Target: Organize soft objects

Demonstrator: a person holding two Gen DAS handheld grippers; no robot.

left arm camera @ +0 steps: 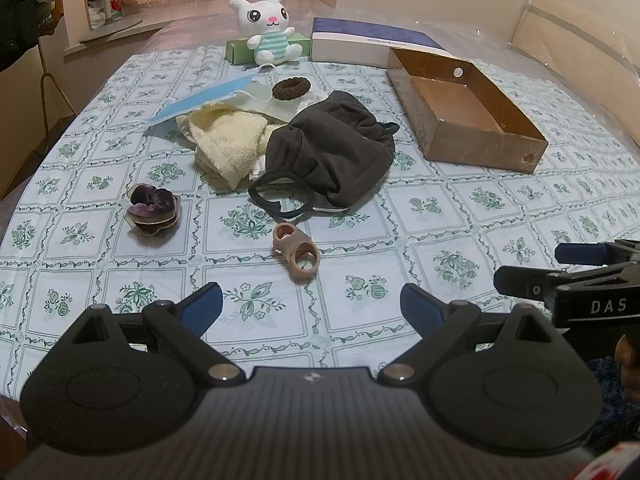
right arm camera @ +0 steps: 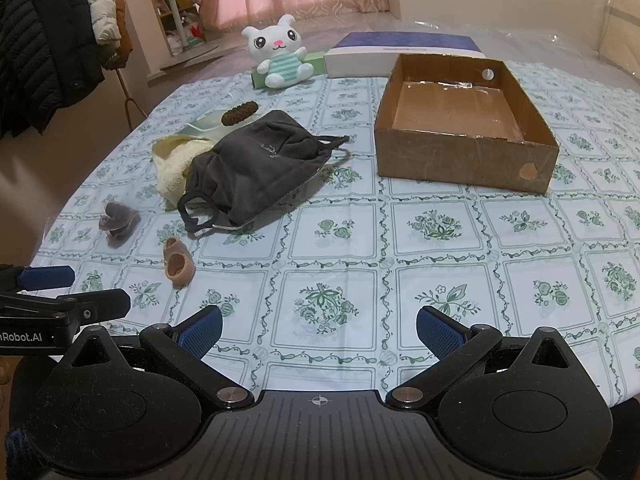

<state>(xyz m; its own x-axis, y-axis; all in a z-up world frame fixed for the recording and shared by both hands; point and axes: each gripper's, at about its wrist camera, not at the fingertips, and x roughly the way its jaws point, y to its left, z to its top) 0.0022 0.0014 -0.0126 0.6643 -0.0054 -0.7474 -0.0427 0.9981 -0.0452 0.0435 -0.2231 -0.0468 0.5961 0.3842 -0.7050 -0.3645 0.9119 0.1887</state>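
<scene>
Left gripper point(left arm camera: 311, 304): fingers spread wide, holding nothing, low over the surface point(left arm camera: 440, 216) with its floral checked cloth. Right gripper point(right arm camera: 318, 326): fingers likewise wide and empty.

Landmark: open cardboard box point(right arm camera: 460, 152), nothing visible inside.
- Dark grey face mask point(right arm camera: 256, 164) lies left of the box, well apart, ear loops trailing.
- Cream towel point(left arm camera: 228, 140) is tucked partly under the mask, on the side away from the box.
- Brown scrunchie point(left arm camera: 291, 89) sits behind the mask, resting on pale cloth; blue surgical mask point(left arm camera: 208, 96) just beside it.
- Tan toe separator point(left arm camera: 296, 250) lies nearer the grippers than the mask.
- Purple scrunchie point(left arm camera: 154, 210) is farthest left of the box.
- White plush cat point(right arm camera: 280, 54) sits upright behind the pile, against a green carton point(left arm camera: 236, 50).
</scene>
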